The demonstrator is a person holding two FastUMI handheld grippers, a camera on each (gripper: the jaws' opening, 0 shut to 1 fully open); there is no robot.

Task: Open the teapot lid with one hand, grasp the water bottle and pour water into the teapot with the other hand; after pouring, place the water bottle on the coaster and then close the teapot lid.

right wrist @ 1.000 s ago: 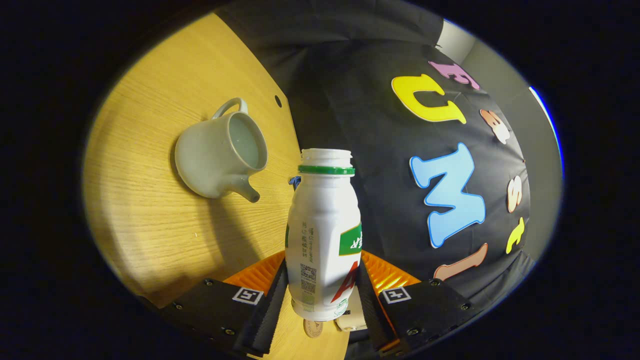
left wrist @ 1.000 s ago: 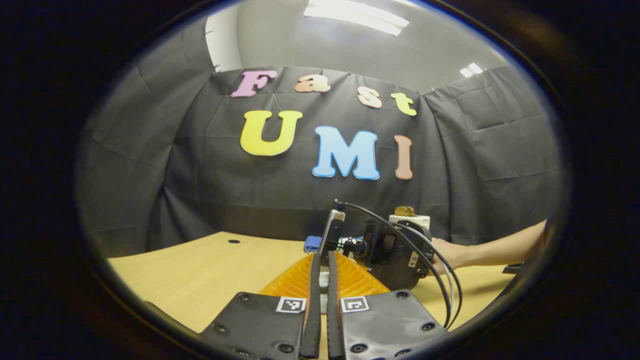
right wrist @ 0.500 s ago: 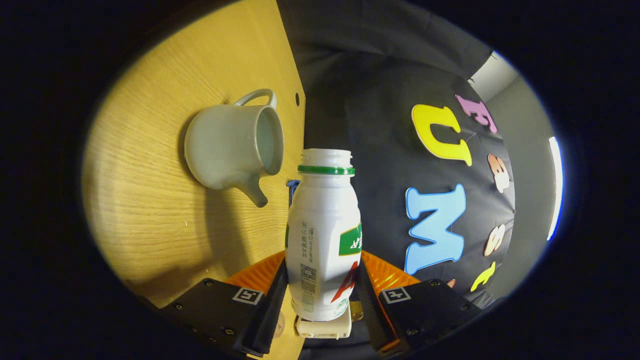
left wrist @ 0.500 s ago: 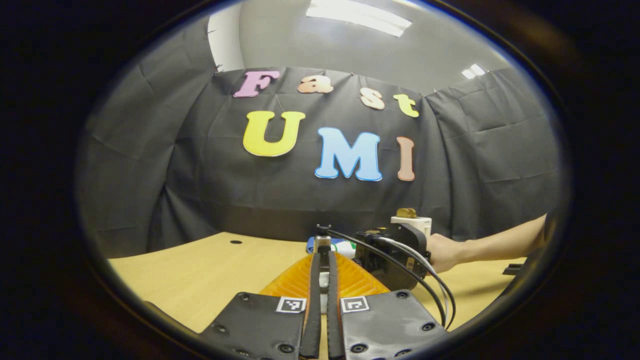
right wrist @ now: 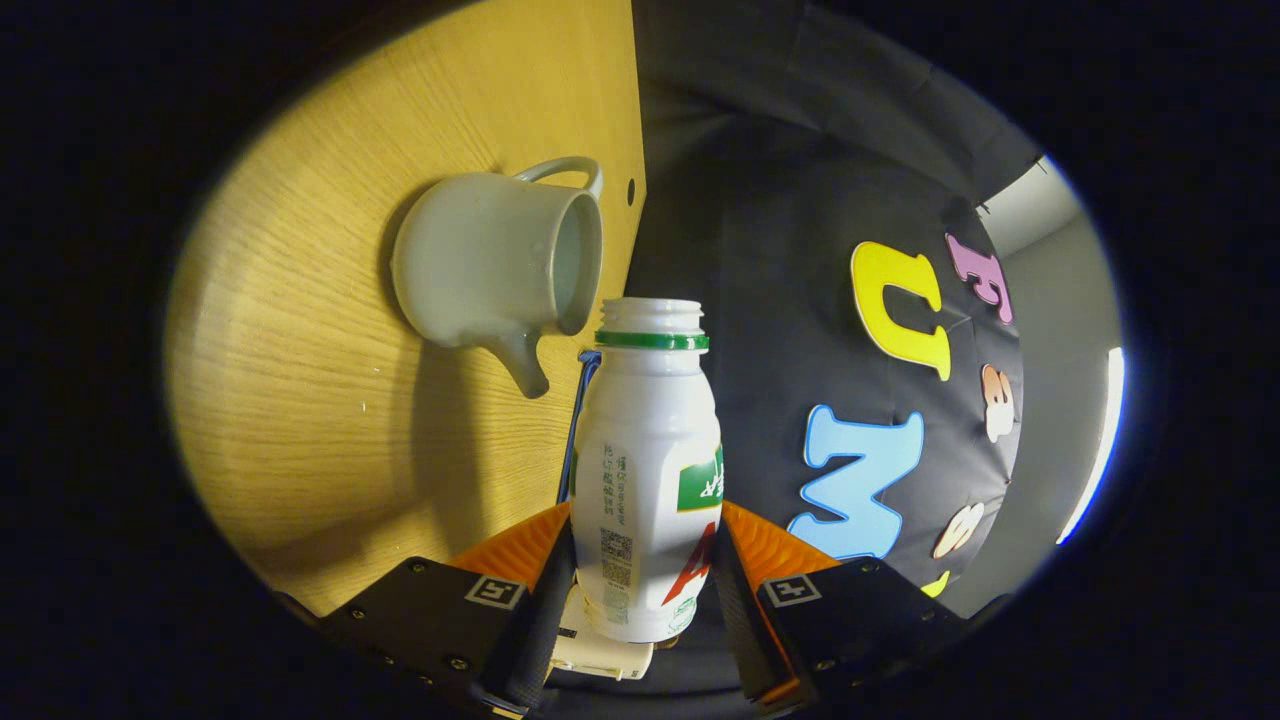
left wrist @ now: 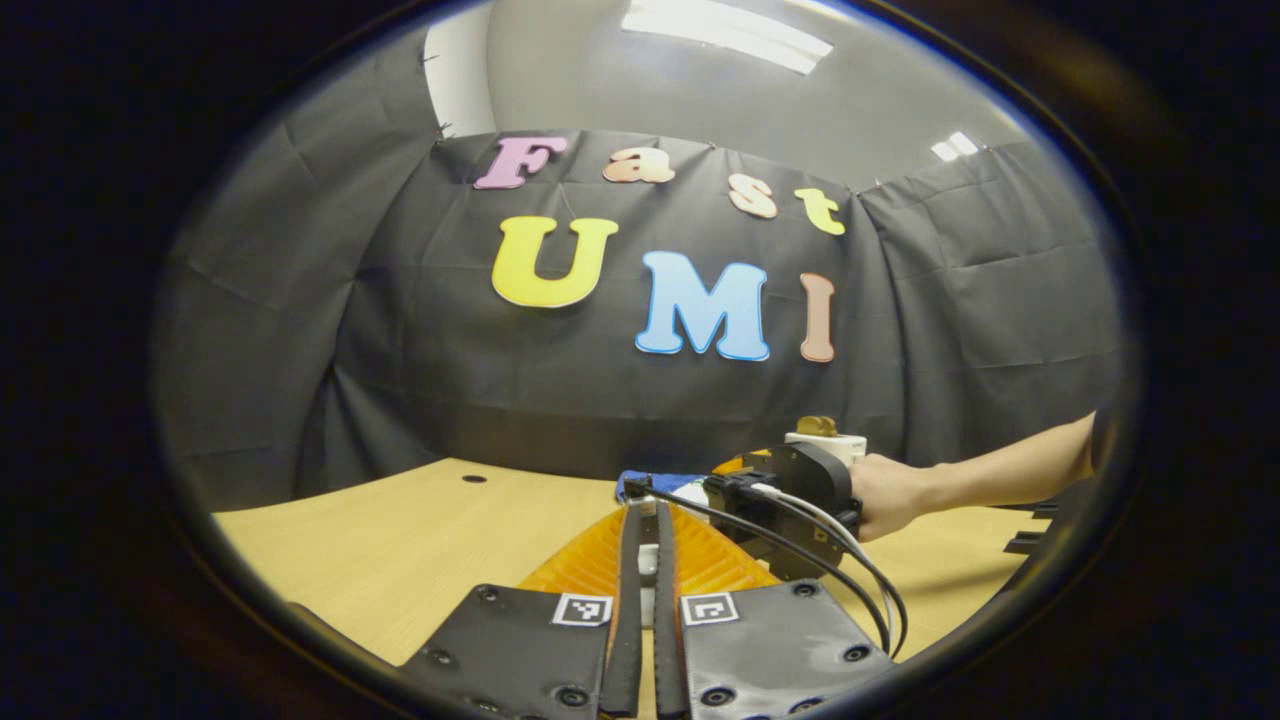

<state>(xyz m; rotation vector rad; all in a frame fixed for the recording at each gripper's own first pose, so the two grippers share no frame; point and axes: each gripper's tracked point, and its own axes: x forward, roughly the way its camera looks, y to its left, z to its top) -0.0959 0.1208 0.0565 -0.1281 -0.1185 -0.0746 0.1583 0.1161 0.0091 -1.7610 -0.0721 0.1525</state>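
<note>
Counted one water bottle (right wrist: 646, 470), uncapped. One teapot (right wrist: 497, 262), lid off. One blue coaster (left wrist: 640, 484), partly hidden. Two grippers: left gripper (left wrist: 645, 560), right gripper (right wrist: 640, 575). One hand (left wrist: 885, 494). One wooden table (left wrist: 420, 540). One white box (left wrist: 824, 443) near the wall.

Left gripper view faces level across the table (left wrist: 400, 540); right gripper view is rolled sideways.

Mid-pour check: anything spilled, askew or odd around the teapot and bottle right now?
Nothing stands out. The lidless teapot sits on the table, with no spill visible there. The right gripper is clamped on the uncapped water bottle, held tilted relative to the table. The left gripper looks closed.
</note>
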